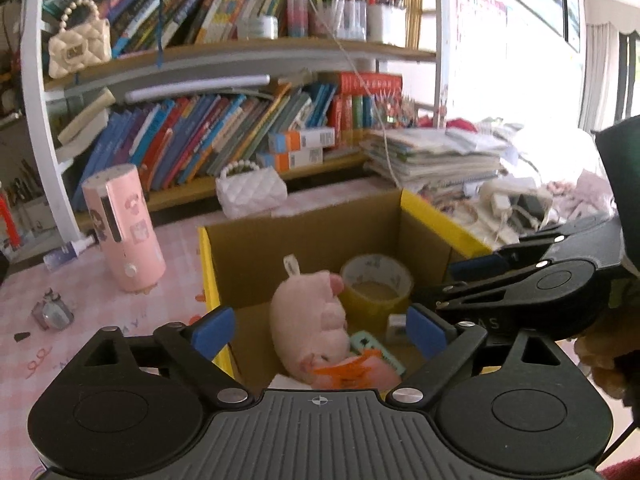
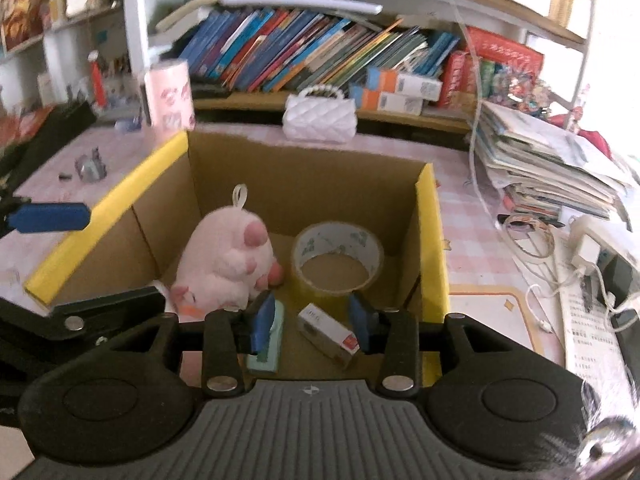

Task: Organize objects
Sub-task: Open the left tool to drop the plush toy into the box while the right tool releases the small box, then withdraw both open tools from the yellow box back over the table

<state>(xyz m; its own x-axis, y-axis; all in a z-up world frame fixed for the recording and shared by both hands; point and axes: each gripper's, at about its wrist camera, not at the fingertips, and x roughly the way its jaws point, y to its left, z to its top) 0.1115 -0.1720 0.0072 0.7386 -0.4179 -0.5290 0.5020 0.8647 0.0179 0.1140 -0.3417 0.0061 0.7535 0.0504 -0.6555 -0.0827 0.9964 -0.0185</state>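
A pink checked tabletop fronts crowded bookshelves. The cardboard box holds a plush pig and tape roll. Both grippers, left and right, hover empty, jaws apart; the box's near wall is hidden.

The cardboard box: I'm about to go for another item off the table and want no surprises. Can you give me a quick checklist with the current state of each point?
1. Left gripper free to grasp: ok, jaws apart, nothing between them.
2. Right gripper free to grasp: ok, jaws apart, nothing held.
3. Cardboard box open and upright: ok.
4. Room left in the box: ok; plush toy, tape roll, small white box and a mint-green item leave bare floor.
5. Grippers clear of each other: cannot tell; they sit close together over the box.
6. Pink cylinder upright on the table: ok.
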